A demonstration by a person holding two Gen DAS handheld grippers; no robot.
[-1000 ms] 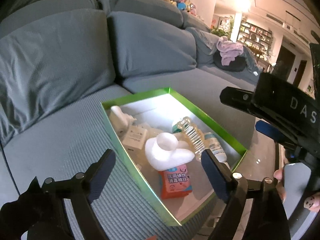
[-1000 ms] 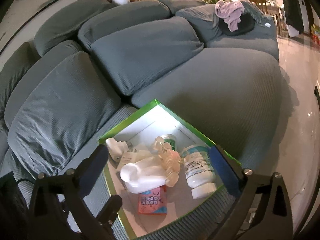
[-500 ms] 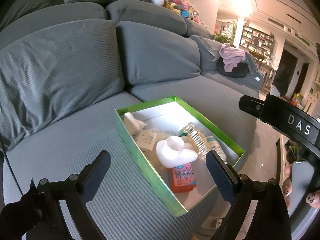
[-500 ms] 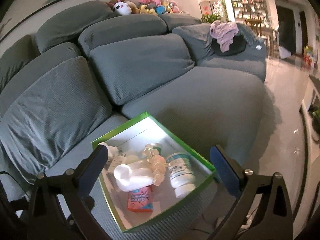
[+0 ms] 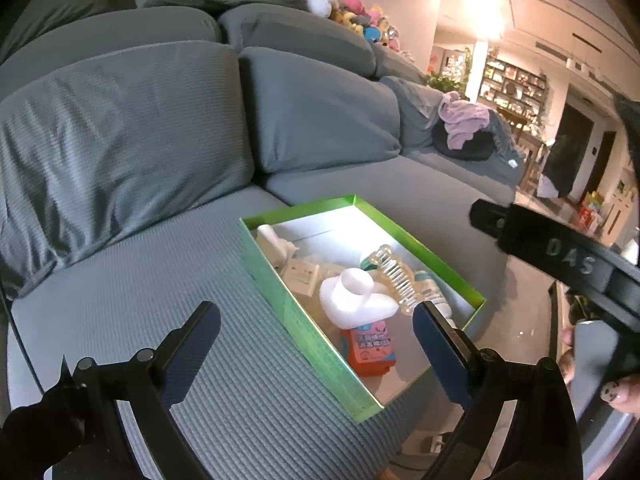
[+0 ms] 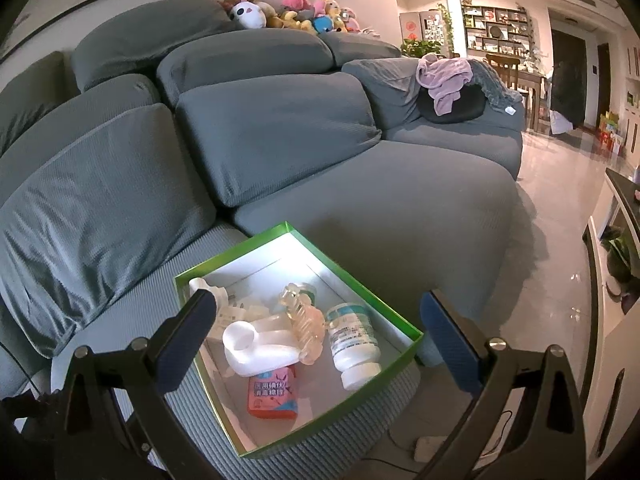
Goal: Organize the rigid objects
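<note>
Both grippers, left gripper (image 5: pixel 316 336) and right gripper (image 6: pixel 318 328), hanging wide open, empty. Items sitting inside green box (image 6: pixel 408 354), hanging over sofa (image 6: pixel 360 208) edge at 5 o'clock; nudge risking tipping.

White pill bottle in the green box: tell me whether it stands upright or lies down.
Lying down. The pill bottle rests on its side on the box floor, cap toward the near rim.

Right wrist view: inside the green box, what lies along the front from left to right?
White scoop-shaped container → clear hair claw clip → white pill bottle. The orange packet overlaps beneath the container, so I left it out.
</note>
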